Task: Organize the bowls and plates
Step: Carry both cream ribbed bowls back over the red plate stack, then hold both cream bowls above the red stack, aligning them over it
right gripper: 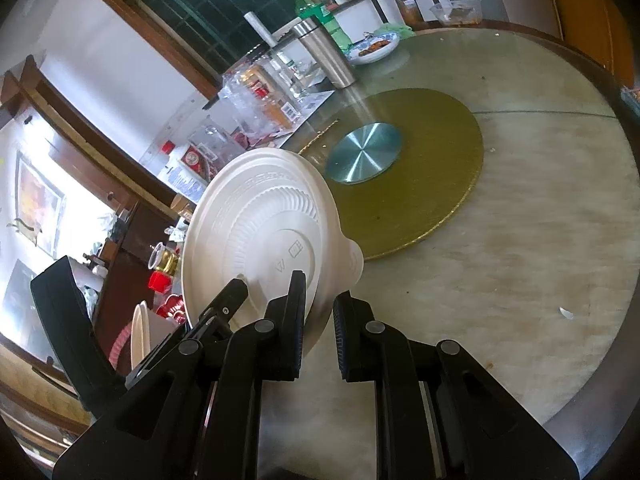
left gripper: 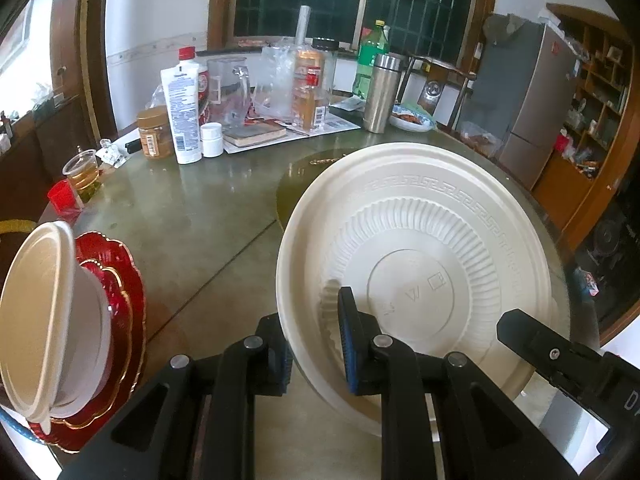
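Note:
A large white plastic plate [left gripper: 420, 248] hangs tilted above the round table, its ribbed underside towards both cameras. My left gripper [left gripper: 312, 320] is shut on its lower left rim. My right gripper [right gripper: 320, 292] is shut on the rim of the same plate [right gripper: 260, 224] at the other side. Each gripper's black tip shows in the other's view: the right gripper [left gripper: 516, 320] and the left gripper [right gripper: 236, 288]. At the table's left edge a white bowl [left gripper: 52, 320] leans on its side on a stack of red, gold-rimmed plates [left gripper: 124, 280].
The far side of the table is crowded with bottles, a jar [left gripper: 154, 132], a steel flask [left gripper: 382, 92], a green bottle [left gripper: 370, 56] and a dish of food [left gripper: 410, 118]. A tea cup [left gripper: 82, 172] and a red cup [left gripper: 64, 200] stand left. A gold turntable disc [right gripper: 432, 184] lies mid-table.

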### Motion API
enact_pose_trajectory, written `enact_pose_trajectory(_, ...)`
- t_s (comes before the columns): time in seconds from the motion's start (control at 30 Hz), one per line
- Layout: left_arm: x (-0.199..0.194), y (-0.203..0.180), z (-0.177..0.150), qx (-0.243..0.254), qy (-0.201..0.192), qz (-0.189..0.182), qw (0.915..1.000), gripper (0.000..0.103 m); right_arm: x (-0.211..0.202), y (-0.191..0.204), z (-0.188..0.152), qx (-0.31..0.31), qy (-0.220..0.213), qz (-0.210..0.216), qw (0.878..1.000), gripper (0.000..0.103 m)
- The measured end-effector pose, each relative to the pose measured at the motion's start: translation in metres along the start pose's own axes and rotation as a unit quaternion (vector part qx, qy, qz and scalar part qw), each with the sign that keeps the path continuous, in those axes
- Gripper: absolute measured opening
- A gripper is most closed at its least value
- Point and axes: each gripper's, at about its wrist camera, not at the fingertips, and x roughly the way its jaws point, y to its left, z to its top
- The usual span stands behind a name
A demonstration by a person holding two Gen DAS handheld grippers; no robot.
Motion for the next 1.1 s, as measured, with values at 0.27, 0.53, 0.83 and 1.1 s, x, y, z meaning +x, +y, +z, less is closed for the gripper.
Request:
enact_pose_trajectory(0.27,-0.019,0.013,-0.005,-0.009,-0.019,0.001,0.9998,0.019,-0.009,0.017,-0.009,-0.023,-0.007,0.011,1.0,0.013)
enact_pose_trajectory(0.53,-0.032,0.031,-0.006,-0.023,-0.029,0.009,0.9993,0.02,-0.007,0.037,-0.012,-0.044,-0.003,0.029,0.999,0.013)
enact_pose_trajectory(0.83,-0.049,0.056,-0.001,-0.045,-0.047,0.025,0.9976,0.02,-0.004,0.068,-0.011,-0.076,-0.001,0.053,0.996,0.013)
enact_pose_trajectory(1.1,-0.066,0.081,0.001,-0.068,-0.063,0.052,0.9944,0.021,0.006,0.1,-0.015,-0.104,0.011,0.081,0.991,0.013)
